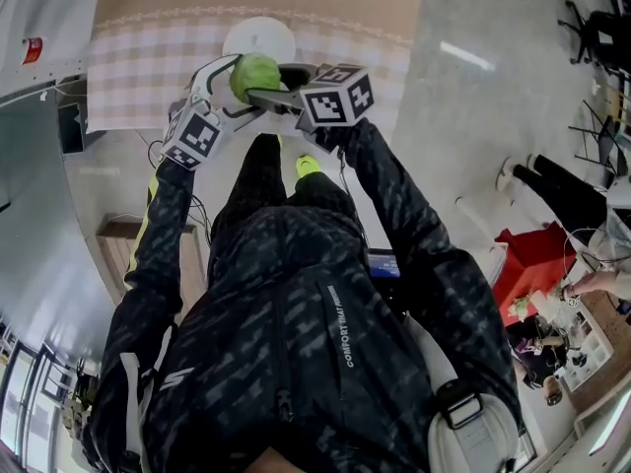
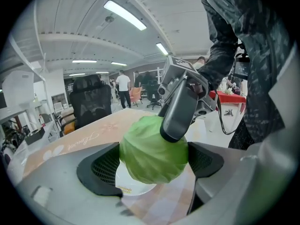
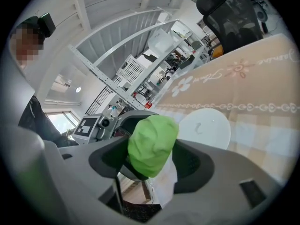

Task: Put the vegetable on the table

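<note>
- Okay, left gripper (image 2: 152, 162): clamped on the cabbage (image 2: 151, 149), with both pads pressed into its sides. The head fills the whole gap.
- Right gripper (image 3: 151, 159): jaws spread wide and straddling the same cabbage, crosswise to the left pair. In the left gripper view, one of its jaws lies on top of the head. In its own view a sliver of gap shows beside one pad, so it reads as let go, not squeezing.
- Why held like this: it looks like a hand-to-hand pass. The left carries the load, and the right sits loosely around it, probably as a guard or ready to pull off.
- Where: the cabbage is in the air between the two grippers, out in front of the person's chest. It hangs over the near part of the table (image 1: 138, 77), right at the near rim of the white plate (image 1: 258, 30). It appears clear of both.
- Shape and axis: nearly a ball. In the right gripper view it is a bit longer than wide, and the long axis is tilted, with the upper end leaning toward the plate and the lower end toward the person.
- Stem end: can't tell which way it points, since no view shows a stalk.
- The left pads seem to grip across the short way, so the head should go down onto the cloth without twisting.
</note>
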### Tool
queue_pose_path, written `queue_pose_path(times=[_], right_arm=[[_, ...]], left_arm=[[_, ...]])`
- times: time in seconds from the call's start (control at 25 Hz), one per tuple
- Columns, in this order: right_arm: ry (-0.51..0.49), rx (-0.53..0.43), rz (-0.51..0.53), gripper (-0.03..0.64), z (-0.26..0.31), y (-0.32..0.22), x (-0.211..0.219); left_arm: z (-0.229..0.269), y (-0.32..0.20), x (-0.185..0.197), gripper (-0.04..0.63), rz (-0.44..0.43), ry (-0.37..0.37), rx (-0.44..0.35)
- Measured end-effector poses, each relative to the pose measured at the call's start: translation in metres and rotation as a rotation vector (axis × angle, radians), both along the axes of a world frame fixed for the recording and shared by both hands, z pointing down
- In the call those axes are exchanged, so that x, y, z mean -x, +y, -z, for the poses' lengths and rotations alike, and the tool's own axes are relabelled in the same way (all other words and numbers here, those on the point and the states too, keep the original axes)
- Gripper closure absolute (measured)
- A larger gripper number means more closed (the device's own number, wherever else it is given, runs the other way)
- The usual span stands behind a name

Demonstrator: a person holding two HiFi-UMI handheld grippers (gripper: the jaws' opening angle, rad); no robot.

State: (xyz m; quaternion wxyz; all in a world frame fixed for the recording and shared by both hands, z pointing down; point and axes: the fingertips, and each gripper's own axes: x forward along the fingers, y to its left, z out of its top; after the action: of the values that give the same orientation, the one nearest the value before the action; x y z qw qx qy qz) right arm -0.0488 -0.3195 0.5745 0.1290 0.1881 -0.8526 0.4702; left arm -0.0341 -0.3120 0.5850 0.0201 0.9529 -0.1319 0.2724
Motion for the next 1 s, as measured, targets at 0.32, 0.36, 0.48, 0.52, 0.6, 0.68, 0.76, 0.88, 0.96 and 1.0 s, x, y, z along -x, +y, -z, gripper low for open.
queue_pose_path(times=[0.32,0.36,0.48,0.52,0.6,0.68,0.76,0.88,0.96,1.0], right_arm=[[0.062,-0.003,-0.030,0.324,-0.021,-0.016,0.000],[0.071,-0.004,-0.032,0.322,-0.023,-0.017,0.000],[0.091,-0.005,-0.047,0.315,-0.028,-0.023,-0.001],[0.096,-0.004,-0.053,0.307,-0.030,-0.025,-0.001],[0.107,-0.001,-0.062,0.298,-0.033,-0.029,-0.003],[0.117,0.000,-0.069,0.295,-0.037,-0.033,-0.005],[0.114,0.003,-0.079,0.295,-0.039,-0.036,-0.006],[0.107,0.009,-0.097,0.299,-0.042,-0.040,-0.009],[0.120,0.012,-0.101,0.299,-0.046,-0.042,-0.010],[0.128,0.013,-0.103,0.299,-0.048,-0.043,-0.011]], left_arm=[[-0.022,-0.015,0.000,0.149,-0.011,-0.029,0.029],[-0.024,-0.017,0.000,0.150,-0.012,-0.033,0.031],[-0.029,-0.022,0.001,0.150,-0.009,-0.037,0.036],[-0.030,-0.024,0.002,0.150,-0.006,-0.038,0.038],[-0.033,-0.027,0.005,0.150,-0.003,-0.040,0.041],[-0.037,-0.030,0.008,0.152,-0.002,-0.046,0.047],[-0.039,-0.032,0.008,0.153,-0.004,-0.045,0.052],[-0.042,-0.036,0.005,0.153,-0.010,-0.046,0.053],[-0.047,-0.038,0.004,0.155,-0.017,-0.061,0.056],[-0.049,-0.039,0.003,0.155,-0.019,-0.063,0.057]])
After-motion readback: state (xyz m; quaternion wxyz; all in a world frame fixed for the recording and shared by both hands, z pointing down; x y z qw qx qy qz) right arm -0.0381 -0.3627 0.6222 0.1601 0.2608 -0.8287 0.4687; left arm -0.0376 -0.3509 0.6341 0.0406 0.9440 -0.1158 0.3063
